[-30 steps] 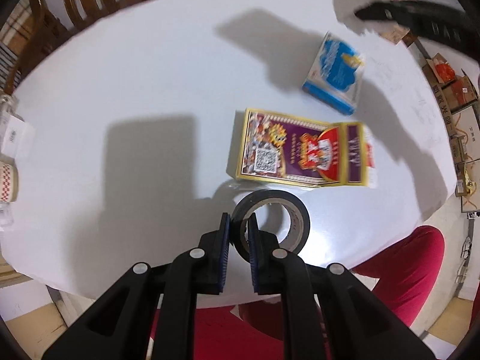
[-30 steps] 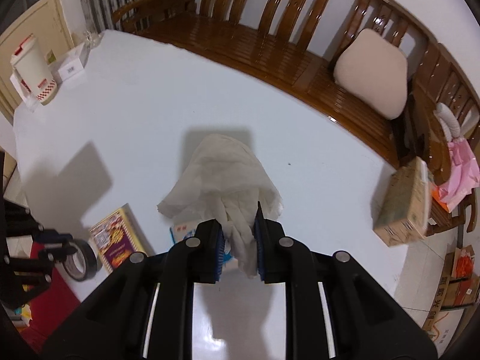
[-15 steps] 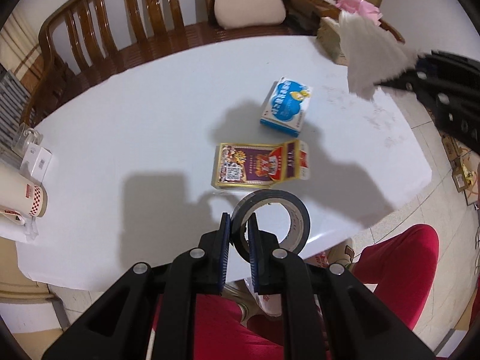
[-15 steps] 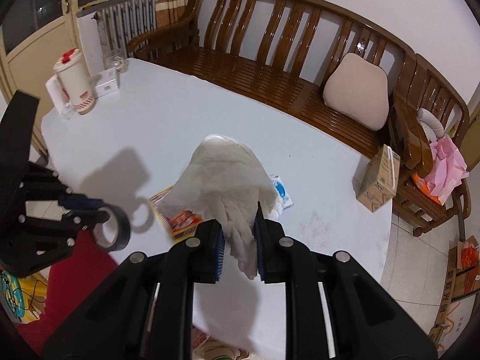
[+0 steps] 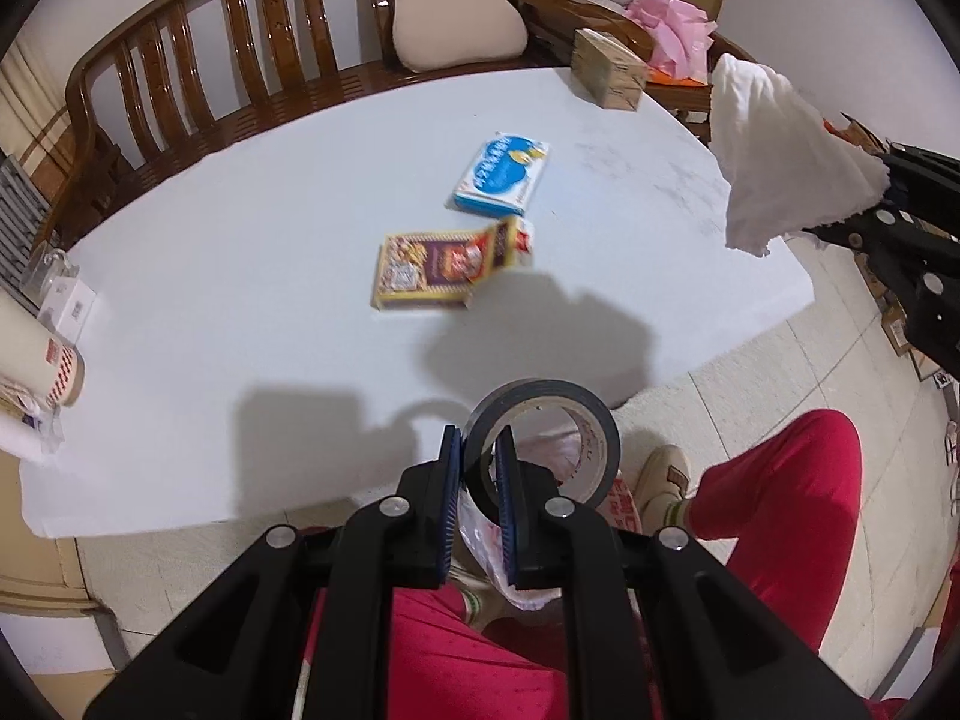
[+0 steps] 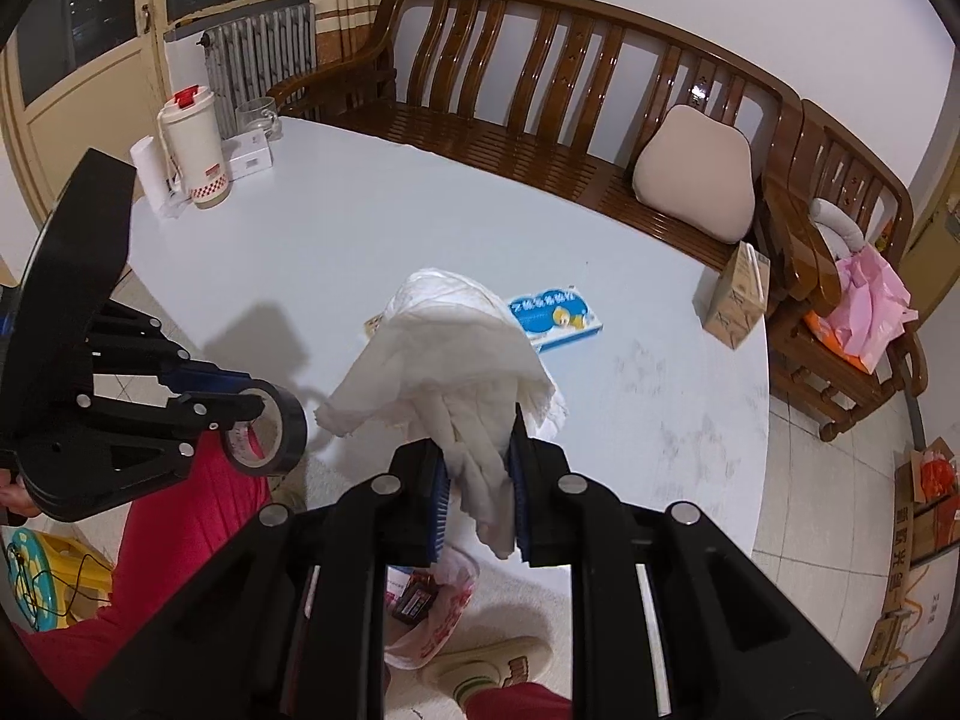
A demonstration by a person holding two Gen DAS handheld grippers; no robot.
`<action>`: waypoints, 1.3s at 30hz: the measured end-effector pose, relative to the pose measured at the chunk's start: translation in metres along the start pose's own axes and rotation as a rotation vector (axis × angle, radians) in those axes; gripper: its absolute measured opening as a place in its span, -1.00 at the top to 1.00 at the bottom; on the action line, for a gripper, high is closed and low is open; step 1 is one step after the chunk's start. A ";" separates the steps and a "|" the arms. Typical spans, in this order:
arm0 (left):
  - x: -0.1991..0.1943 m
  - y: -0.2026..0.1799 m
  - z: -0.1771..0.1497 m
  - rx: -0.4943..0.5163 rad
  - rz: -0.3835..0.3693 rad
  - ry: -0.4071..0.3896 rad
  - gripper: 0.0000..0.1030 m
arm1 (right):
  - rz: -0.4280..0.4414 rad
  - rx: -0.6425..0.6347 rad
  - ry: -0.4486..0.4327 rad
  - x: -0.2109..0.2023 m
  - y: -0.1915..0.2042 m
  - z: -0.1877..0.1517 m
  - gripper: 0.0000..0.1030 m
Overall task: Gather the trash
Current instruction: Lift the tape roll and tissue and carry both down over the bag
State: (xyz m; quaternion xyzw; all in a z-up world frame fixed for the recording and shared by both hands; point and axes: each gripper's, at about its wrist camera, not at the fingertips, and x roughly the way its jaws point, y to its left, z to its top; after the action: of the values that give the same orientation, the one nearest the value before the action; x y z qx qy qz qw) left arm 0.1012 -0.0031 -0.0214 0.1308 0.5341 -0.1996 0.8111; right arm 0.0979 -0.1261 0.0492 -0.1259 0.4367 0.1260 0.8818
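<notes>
Black tape, a full roll (image 5: 543, 441), stands upright between the jaws of the left gripper (image 5: 480, 468), which are nearly closed and pinch the near wall of the roll; one blue pad sits outside the ring and the other inside it. The roll hangs off the near edge of the worktop (image 5: 252, 312), above the floor. Directly under these jaws a white plastic bag (image 5: 528, 576) with red print sits open between the person's red trouser legs.

White crumpled tissue (image 6: 456, 360) is clamped in the jaws of the right gripper (image 6: 477, 480), closed down on its twisted lower part; the loose upper part billows forward and upward past the fingertips. From the left wrist view this tissue (image 5: 780, 162) is far to the right of the left jaws, held in the air beyond the worktop's right edge.

Ahead of the left jaws, on the worktop, lies a flat purple and yellow packet (image 5: 447, 267), and just beyond it, almost touching, a blue and white box (image 5: 501, 180). Farther ahead and to the right a brown carton (image 5: 606, 69) stands at the far edge. Far to the left is a cream jug (image 6: 195, 147).
</notes>
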 end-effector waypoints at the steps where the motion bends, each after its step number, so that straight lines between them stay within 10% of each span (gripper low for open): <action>1: 0.000 -0.001 -0.005 -0.001 -0.008 0.000 0.76 | -0.001 0.001 0.001 -0.003 0.004 -0.006 0.66; 39: 0.142 -0.034 -0.130 -0.030 -0.112 0.191 0.76 | 0.043 0.152 0.251 0.103 0.075 -0.177 0.66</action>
State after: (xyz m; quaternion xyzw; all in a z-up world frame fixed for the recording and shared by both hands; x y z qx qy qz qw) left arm 0.0289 -0.0039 -0.2028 0.1069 0.6182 -0.2231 0.7461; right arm 0.0028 -0.1026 -0.1458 -0.0640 0.5542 0.0949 0.8245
